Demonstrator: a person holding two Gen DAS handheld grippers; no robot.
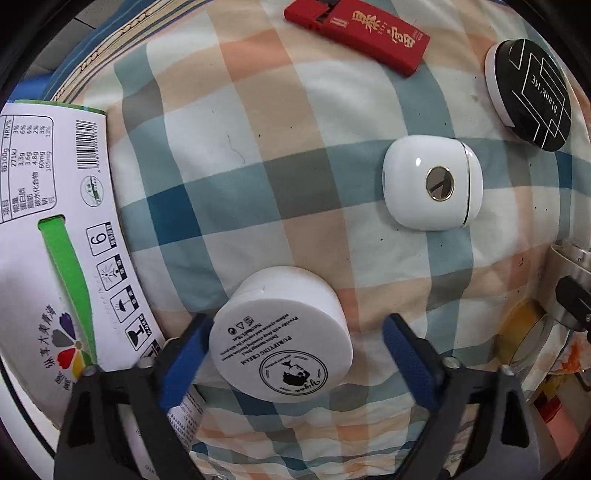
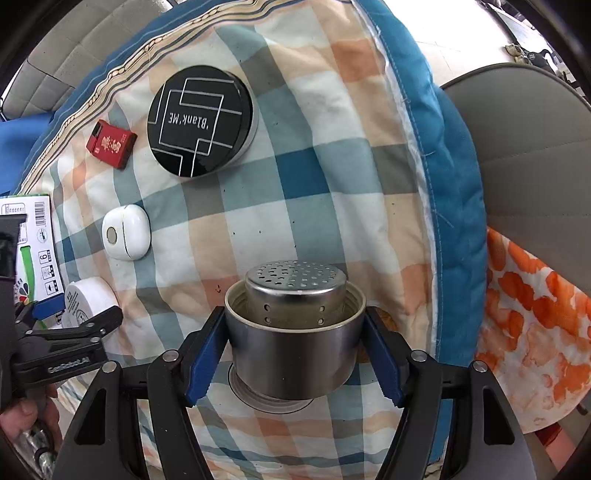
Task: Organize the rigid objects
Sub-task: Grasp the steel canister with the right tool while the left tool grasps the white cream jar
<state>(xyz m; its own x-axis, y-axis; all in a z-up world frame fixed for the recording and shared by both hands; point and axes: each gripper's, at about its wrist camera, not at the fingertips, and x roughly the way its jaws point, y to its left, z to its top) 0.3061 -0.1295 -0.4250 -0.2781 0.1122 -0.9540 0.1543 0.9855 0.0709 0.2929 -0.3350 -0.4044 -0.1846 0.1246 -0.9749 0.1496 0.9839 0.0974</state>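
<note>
Right gripper (image 2: 293,360) has both blue ribbed pads clamped on the sides of a brushed-steel cylinder (image 2: 291,354), its perforated strainer insert (image 2: 295,291) rising from the open mouth, low over the bed. Left gripper (image 1: 291,363) points steeply down with its jaws apart around the white cream jar (image 1: 284,339): the left pad looks to be at the jar's rim, the right pad stands clear, so nothing is gripped.

Under it all, one soft quilt (image 1: 280,177), checked in teal, peach, grey and cream, with a blue stitched border. One glossy printed carton (image 1: 51,236), flat-sided, lies at the left edge just beside the jar. Then one round black compact (image 2: 201,122), shiny lid with white line art and a pale rim. One matte jar, a squat cylinder lying tipped with its printed base showing. One smooth white rounded case (image 1: 432,182) with a metal disc at its centre, well apart from the jar. One slim red rectangular box (image 1: 364,33) with gold lettering, smallest, near the compact.
</note>
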